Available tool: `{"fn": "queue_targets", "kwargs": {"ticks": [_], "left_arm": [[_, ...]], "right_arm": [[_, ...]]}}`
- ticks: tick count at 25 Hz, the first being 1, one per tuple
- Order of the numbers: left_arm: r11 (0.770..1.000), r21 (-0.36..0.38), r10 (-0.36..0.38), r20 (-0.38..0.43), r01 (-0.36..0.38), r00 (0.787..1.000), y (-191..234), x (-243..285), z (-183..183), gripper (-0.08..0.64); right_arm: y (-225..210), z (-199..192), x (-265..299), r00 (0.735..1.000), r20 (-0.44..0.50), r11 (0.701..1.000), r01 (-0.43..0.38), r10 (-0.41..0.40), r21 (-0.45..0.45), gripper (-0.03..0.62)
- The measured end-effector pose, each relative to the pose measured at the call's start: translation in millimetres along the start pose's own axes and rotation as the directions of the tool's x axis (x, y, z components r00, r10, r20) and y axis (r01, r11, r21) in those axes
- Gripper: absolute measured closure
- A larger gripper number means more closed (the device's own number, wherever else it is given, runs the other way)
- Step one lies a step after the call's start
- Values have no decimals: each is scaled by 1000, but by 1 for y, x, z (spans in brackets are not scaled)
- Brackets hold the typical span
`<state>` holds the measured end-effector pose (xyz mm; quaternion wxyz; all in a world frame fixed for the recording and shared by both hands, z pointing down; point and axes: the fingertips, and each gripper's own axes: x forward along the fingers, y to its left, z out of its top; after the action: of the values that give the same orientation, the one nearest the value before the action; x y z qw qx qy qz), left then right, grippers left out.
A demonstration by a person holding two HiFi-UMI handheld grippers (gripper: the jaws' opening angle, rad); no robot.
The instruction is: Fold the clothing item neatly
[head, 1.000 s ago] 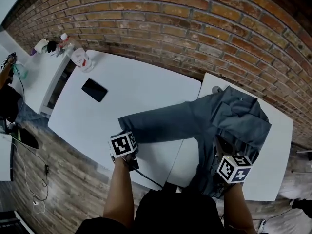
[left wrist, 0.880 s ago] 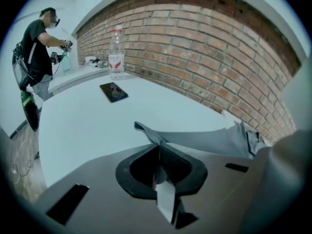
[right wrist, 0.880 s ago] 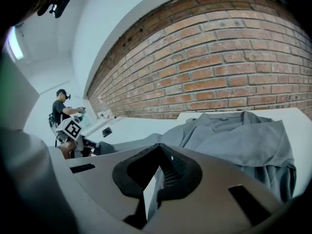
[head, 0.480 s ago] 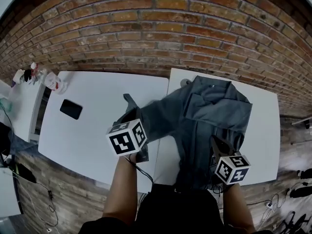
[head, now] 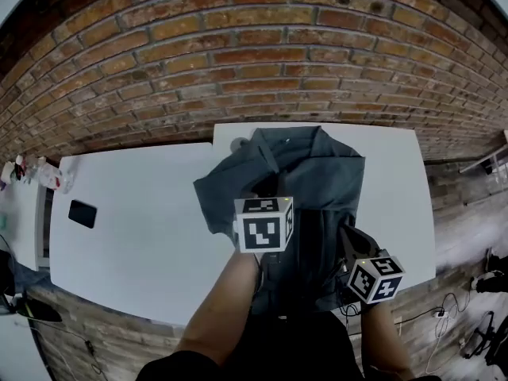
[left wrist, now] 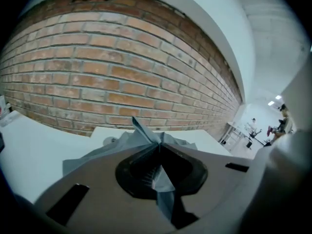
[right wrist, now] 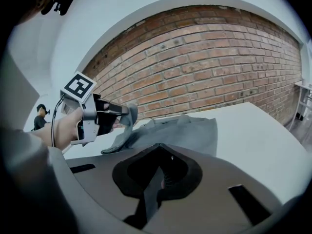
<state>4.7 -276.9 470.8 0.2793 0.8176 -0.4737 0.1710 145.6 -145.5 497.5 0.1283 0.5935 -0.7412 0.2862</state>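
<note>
Brick wall (head: 262, 62) stands behind the white table (head: 389, 205) where the grey shirt (head: 317, 165) lies, mid frame. Your left gripper (left wrist: 158, 149) pinches the sleeve (head: 214, 197), held up over the shirt. Your right gripper (right wrist: 163, 168) is shut tight and seems to hold the near edge. Lay the sleeve flat and straight across the body. A phone (head: 82, 213) lies far left, well out of your way.

left gripper (left wrist: 158, 147): tipped down, jaws clamped on shirt (head: 317, 165) | right gripper (right wrist: 161, 172): lower, to its right, jaws pinched on shirt
</note>
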Motion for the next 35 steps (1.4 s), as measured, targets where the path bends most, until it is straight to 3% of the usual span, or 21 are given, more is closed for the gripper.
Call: {"fn": "queue_targets", "kwargs": {"ticks": [6, 9, 14, 19, 22, 24, 28, 35], "left_arm": [[992, 94, -69, -97, 78, 993, -90, 68, -32, 543], [986, 157, -25, -158, 50, 987, -105, 100, -56, 541], [948, 314, 35, -290, 60, 956, -121, 126, -104, 540], [950, 269, -36, -407, 158, 913, -145, 131, -141, 528], [943, 248, -112, -392, 222, 913, -161, 126, -140, 430], [941, 232, -157, -345, 246, 925, -169, 115, -127, 410], [960, 232, -94, -263, 157, 960, -138, 93, -106, 410], [973, 222, 9, -320, 66, 947, -77, 96, -118, 410]], "right_arm": [[-67, 2, -21, 999, -10, 998, 51, -51, 36, 592], [-99, 6, -26, 997, -17, 996, 70, -70, 49, 592], [-128, 6, -21, 997, -36, 997, 62, -61, 50, 592], [-128, 10, -5, 999, -40, 999, 24, -22, 46, 592], [-127, 16, 2, 999, -33, 999, 14, -12, 37, 592], [-128, 20, 5, 1000, -27, 999, 12, -11, 30, 592], [-123, 24, 15, 1000, -27, 1000, -10, 10, 3, 592], [-93, 26, 39, 996, -45, 997, -74, 73, -28, 592]]}}
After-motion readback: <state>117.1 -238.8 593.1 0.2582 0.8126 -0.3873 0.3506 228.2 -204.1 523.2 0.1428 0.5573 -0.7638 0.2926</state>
